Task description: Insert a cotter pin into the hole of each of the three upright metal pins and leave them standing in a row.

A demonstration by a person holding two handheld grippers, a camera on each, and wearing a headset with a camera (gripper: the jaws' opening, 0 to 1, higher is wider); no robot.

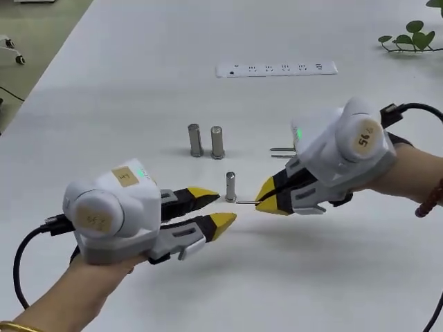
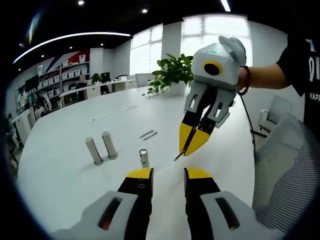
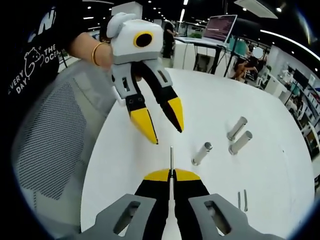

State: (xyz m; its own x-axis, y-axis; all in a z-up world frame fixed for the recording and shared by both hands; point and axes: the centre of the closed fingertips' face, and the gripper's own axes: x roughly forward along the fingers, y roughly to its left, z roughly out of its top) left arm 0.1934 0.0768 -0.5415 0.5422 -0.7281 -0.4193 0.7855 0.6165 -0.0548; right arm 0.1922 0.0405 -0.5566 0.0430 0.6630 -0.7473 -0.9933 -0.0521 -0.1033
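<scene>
Three metal pins stand on the white table [image 1: 138, 90]: two side by side [image 1: 194, 140] [image 1: 217, 142] and a nearer one [image 1: 230, 187]. My right gripper [image 1: 266, 199] is shut on a thin cotter pin [image 1: 246, 202] whose free end points at the near pin from the right, a short gap away. In the right gripper view the cotter pin [image 3: 171, 159] sticks out of the shut jaws [image 3: 171, 175], just left of the near pin [image 3: 202, 153]. My left gripper [image 1: 218, 208] is open just left of that pin, holding nothing. Its own view shows the near pin [image 2: 144, 158] ahead.
Two spare cotter pins [image 1: 282, 151] lie on the table right of the pin pair. A white power strip [image 1: 277, 69] lies farther back, and a plant [image 1: 408, 38] at the far right corner. A mesh chair [image 2: 290, 180] stands beside the table.
</scene>
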